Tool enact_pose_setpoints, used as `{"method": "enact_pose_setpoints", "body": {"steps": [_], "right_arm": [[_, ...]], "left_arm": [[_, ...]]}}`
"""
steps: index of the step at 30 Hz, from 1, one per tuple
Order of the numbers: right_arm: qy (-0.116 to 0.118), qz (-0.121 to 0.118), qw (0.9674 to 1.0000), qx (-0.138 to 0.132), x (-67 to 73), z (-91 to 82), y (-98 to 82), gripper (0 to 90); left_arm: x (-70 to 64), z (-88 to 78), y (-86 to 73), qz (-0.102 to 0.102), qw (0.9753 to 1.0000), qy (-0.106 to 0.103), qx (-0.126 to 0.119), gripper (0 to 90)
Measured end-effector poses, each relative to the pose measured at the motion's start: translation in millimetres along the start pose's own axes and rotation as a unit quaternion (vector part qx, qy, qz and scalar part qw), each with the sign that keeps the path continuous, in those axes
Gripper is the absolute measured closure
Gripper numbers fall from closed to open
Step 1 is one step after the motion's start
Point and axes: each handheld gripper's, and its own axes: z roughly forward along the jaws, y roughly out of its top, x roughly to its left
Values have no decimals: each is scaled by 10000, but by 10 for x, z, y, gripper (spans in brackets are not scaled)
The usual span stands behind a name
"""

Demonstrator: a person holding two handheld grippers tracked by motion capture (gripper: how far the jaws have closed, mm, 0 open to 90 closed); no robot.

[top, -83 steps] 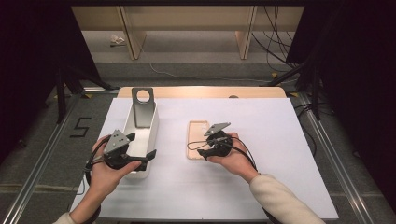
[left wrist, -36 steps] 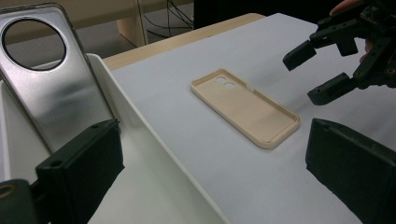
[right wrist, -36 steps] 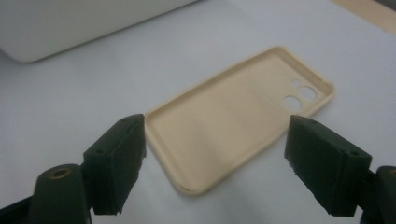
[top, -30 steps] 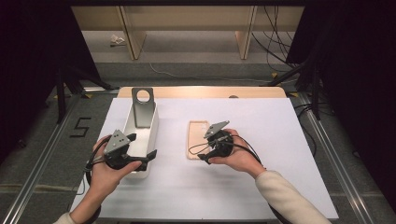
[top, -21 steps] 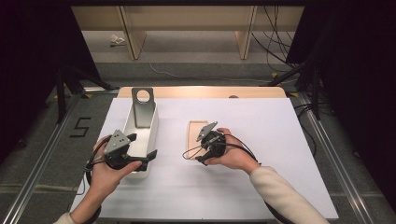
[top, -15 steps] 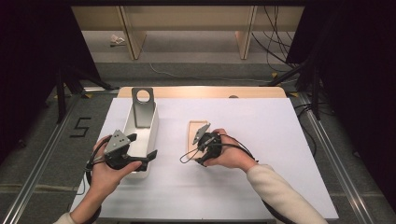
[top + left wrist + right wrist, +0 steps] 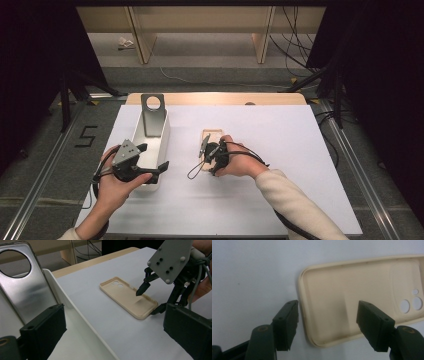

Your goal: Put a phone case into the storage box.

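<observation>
Here, in the high view, the white bin (image 7: 161, 145) on the left part of the white table (image 7: 300, 200) serves as the landmark: a beige phone case (image 7: 211, 136) lies flat on the table to the right of the bin, apart from it, its long axis running roughly parallel to the bin's long side. The right gripper (image 7: 206, 159) sits at the case's near end, and the left gripper (image 7: 152, 162) straddles the bin's near corner, jaws apart and holding nothing. In the left gripper view, a metal plate (image 7: 21, 280) with a round hole stands tilted inside the bin, and the case (image 7: 127, 296) lies open side up beyond the bin's wall, its camera holes at the end far from the person. There the right gripper (image 7: 147, 300) shows one jaw tip above the case's hollow and one outside its near rim. In the right gripper view, the spread jaws bracket the case's (image 7: 352, 295) near corner, one outside the short end wall and one over the inside, not yet pressing. Judged from this, the step is pinching that end wall; it likely goes best with the inner jaw lowered fully below the rim before closing, squeezing squarely so the soft wall doesn't slip out.
</observation>
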Motion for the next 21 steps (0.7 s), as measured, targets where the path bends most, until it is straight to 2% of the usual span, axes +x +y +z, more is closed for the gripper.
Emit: {"method": "enact_pose_setpoints", "body": {"steps": [4,6,13,21], "right_arm": [[-14,-134,9998,133,-3,28,19,353],[49,-78,9998,174,0,34,19,352],[76,-242,9993,270,2,41,59,384],[223,-506,9972,513,20,44,140,492]], "left_arm": [[1,-3,3,7,10000,-1,-16,38],[1,-3,3,6,10000,-1,-13,38],[-1,1,3,8,10000,-7,-6,38],[0,1,1,12,10000,-11,-5,39]]}}
